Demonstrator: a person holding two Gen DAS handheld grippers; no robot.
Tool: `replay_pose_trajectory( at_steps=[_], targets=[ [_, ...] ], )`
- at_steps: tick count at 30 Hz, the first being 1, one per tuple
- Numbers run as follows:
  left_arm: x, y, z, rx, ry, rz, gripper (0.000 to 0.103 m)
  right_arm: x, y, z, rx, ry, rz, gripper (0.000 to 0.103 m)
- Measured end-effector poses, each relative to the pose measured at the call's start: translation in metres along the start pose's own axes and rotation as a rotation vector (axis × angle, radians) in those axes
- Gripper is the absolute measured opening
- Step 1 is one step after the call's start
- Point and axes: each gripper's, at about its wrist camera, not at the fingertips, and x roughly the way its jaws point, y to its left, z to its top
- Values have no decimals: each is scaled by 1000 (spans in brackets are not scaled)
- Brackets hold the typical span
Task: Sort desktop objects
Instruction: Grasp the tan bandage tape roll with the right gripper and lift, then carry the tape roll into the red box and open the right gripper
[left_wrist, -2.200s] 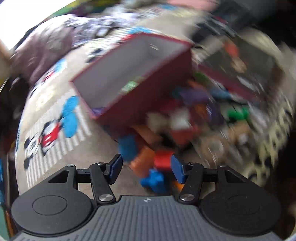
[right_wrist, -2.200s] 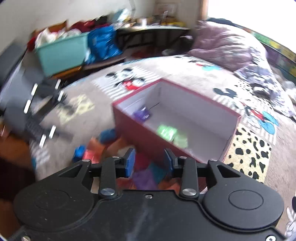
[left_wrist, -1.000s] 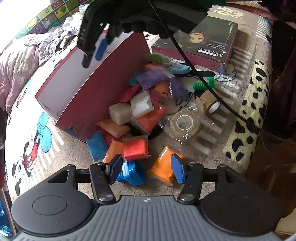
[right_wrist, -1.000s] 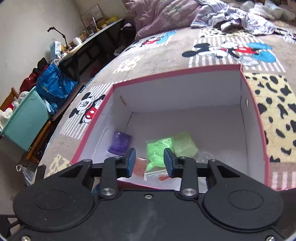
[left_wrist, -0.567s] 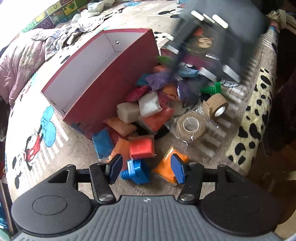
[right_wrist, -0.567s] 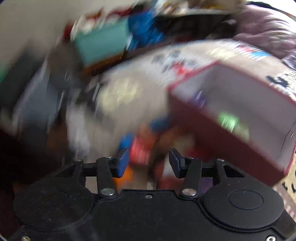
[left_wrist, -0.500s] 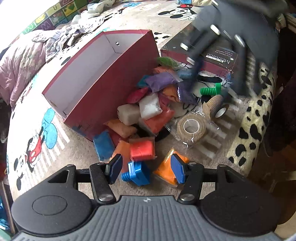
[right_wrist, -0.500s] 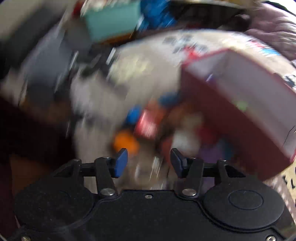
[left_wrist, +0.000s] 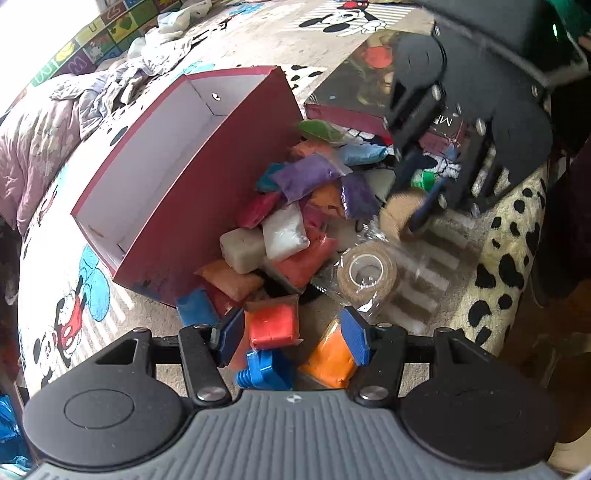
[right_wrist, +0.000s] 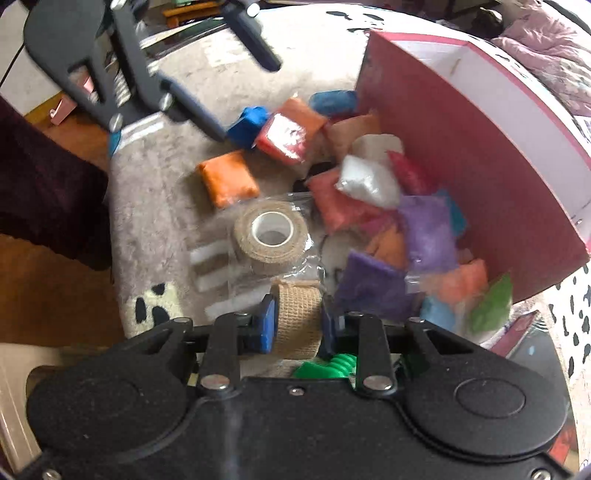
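R gripper (right_wrist: 293, 325) is down over the small tan bandage roll (right_wrist: 298, 317), jaws pinching it or just about to. Pads look flush on both sides, but motion blur means I can't confirm firm contact. The roll lies on its side on the bed cover, just in front of the green plastic bolt (right_wrist: 328, 367) and right beside the bigger wrapped tan roll (right_wrist: 269, 236).

L gripper (left_wrist: 291, 334) hovers w/ jaws spread and nothing held, above the red bag (left_wrist: 273, 325), blue bolt (left_wrist: 267, 369) and orange bag (left_wrist: 328, 360).

The red box (left_wrist: 207, 206) is the likely drop target; it sits just beside the bag pile, open side up.

Risks, my read:
- The roll is soft, elastic fabric, so it'll squash. An off-centre grip could let it twist or pop out on lift.
- The big roll's loose clear wrapper (right_wrist: 295, 266) is touching or nearly touching the small roll. A pad could snag the film and drag the big roll along.
- The purple bag (right_wrist: 373, 284) is very close to the R pad, so a bag corner could get pinched too.
- The box wall is tall, so a low carry could clip the rim.
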Motion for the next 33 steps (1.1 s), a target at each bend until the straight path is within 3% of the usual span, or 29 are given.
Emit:
replay_pose_trajectory(
  at_steps=[7, 18, 28, 33],
  targets=[
    [5, 0, -2, 4, 15, -1, 56, -36, -27, 13, 66, -110, -19, 25],
    [5, -3, -2, 8, 19, -6, 56, -79, -56, 50, 172, -316, -161, 25],
    [4, 0, -10, -5, 23, -8, 56, -82, -91, 86, 342, -459, -275, 25],
    [2, 2, -17, -11, 20, -16, 56, -63, -115, 95, 466, -460, -325, 25]
  ],
)
